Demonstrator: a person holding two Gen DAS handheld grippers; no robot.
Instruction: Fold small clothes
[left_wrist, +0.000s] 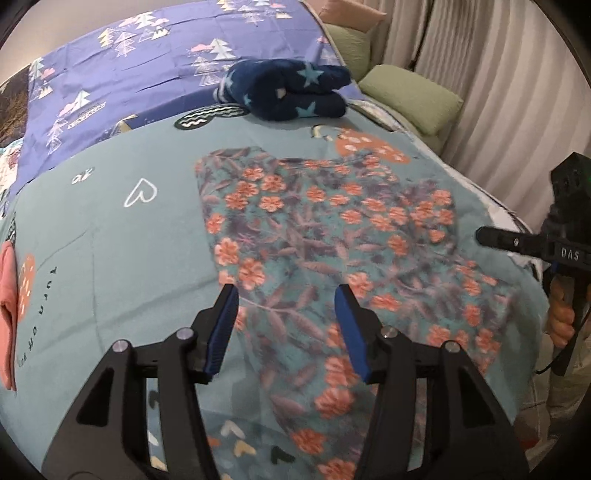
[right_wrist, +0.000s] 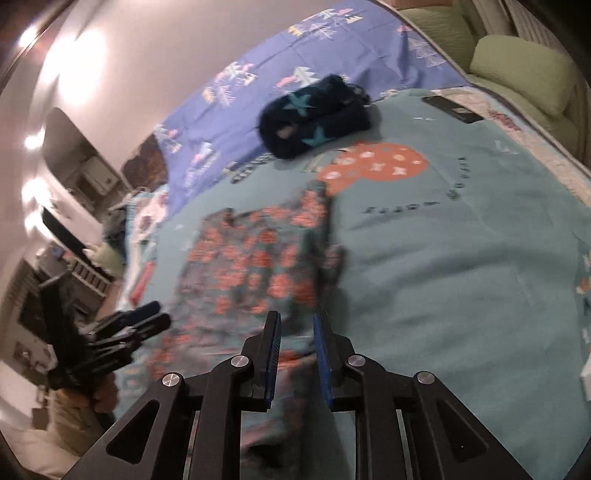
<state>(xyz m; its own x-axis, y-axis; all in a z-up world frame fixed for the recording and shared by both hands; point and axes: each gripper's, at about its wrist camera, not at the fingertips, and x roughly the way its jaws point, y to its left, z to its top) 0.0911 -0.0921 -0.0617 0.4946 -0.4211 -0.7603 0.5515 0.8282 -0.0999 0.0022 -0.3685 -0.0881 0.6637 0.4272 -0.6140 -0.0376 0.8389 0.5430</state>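
A small floral garment (left_wrist: 325, 236), teal with orange flowers, lies spread flat on the teal bedspread (left_wrist: 122, 258). My left gripper (left_wrist: 286, 291) is open and empty, hovering over the garment's near part. My right gripper (right_wrist: 297, 317) is open with a narrow gap, empty, above the garment's (right_wrist: 255, 269) near right edge. In the left wrist view the right gripper (left_wrist: 487, 236) shows at the right edge beside the garment. In the right wrist view the left gripper (right_wrist: 155, 314) shows at the left.
A rolled navy star-print blanket (left_wrist: 288, 92) lies at the far side of the bedspread. A purple sheet (left_wrist: 147, 62) lies beyond. Green cushions (left_wrist: 410, 96) and curtains stand at the right. A pink cloth (left_wrist: 7, 310) lies at the left edge.
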